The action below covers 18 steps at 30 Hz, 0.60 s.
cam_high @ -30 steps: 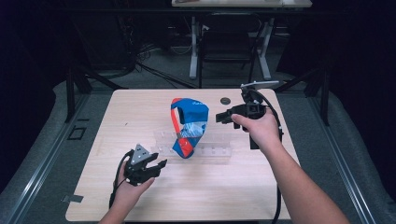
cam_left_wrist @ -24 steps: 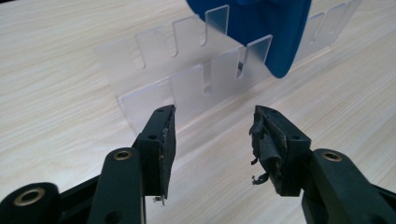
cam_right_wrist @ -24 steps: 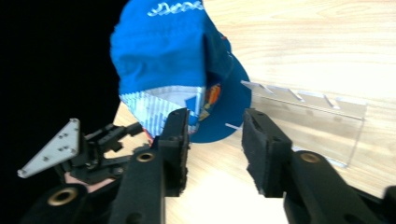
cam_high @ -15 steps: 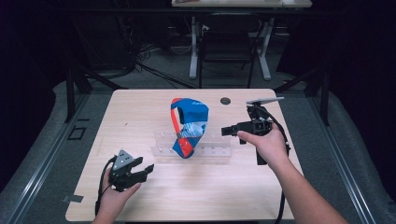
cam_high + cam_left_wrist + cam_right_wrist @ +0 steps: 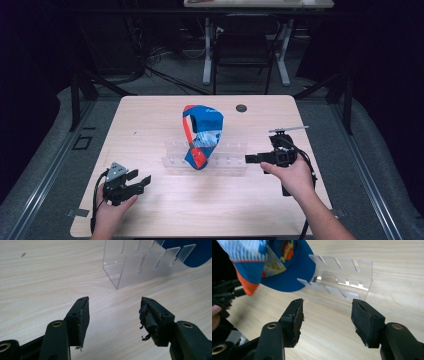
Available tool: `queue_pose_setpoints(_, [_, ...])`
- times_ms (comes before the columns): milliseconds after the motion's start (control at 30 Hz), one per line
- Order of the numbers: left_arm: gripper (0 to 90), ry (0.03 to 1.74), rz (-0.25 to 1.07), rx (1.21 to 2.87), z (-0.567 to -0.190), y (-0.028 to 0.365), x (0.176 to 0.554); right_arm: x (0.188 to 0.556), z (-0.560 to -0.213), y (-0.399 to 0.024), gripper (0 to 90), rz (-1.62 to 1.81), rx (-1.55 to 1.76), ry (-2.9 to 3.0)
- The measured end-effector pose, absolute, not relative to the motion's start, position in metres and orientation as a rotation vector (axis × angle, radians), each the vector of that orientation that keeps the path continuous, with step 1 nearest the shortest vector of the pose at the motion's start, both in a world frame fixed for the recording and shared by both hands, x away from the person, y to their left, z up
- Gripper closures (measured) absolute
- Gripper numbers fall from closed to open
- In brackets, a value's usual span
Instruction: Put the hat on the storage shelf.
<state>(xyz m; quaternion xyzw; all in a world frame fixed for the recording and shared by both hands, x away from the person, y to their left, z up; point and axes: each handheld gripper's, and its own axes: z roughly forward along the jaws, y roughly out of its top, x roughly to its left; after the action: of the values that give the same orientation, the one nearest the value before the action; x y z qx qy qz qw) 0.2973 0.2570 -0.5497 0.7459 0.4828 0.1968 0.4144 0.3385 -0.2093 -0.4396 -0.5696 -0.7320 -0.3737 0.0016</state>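
Note:
A blue cap with an orange brim (image 5: 202, 134) stands on edge in a clear slotted acrylic rack (image 5: 227, 158) at the table's middle; its blue crown and orange brim show as the cap (image 5: 274, 263) in the right gripper view, with the rack (image 5: 342, 277) beside it. My left gripper (image 5: 142, 181) is low at the front left, jaws open and empty, the rack end (image 5: 140, 265) ahead of it. My right gripper (image 5: 251, 159) sits just right of the rack, pointing at it. Both grippers' jaws have just been opening, with nothing between them.
The light wooden table (image 5: 150, 120) has a small dark round cap (image 5: 241, 108) near its far edge. Dark floor, cables and a chair lie beyond. The other hand and its gripper (image 5: 223, 296) show at the left of the right gripper view.
The right gripper let go at the cap and drew back to the right and down. The left hand slid toward the front left corner. Both pairs of jaws stand wider.

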Motion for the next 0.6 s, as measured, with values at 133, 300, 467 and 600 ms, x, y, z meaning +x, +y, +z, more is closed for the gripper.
queue_pose_setpoints(133, [41.8,1.22,0.492,1.88,-0.554,0.259,0.298,0.332,-0.446,-0.21,42.7,-1.162,-1.789,-2.34])
queue_pose_setpoints(300, [41.8,1.237,0.483,1.884,-0.557,0.26,0.299,0.32,-0.459,-0.211,43.1,-1.122,-1.818,-2.465])
queue_pose_setpoints(467, [41.8,1.239,0.486,1.882,-0.56,0.261,0.299,0.313,-0.471,-0.215,43.0,-1.12,-1.841,-2.496])
queue_pose_setpoints(600, [41.8,1.242,0.482,1.887,-0.561,0.26,0.299,0.307,-0.485,-0.221,42.9,-1.106,-1.873,-2.499])
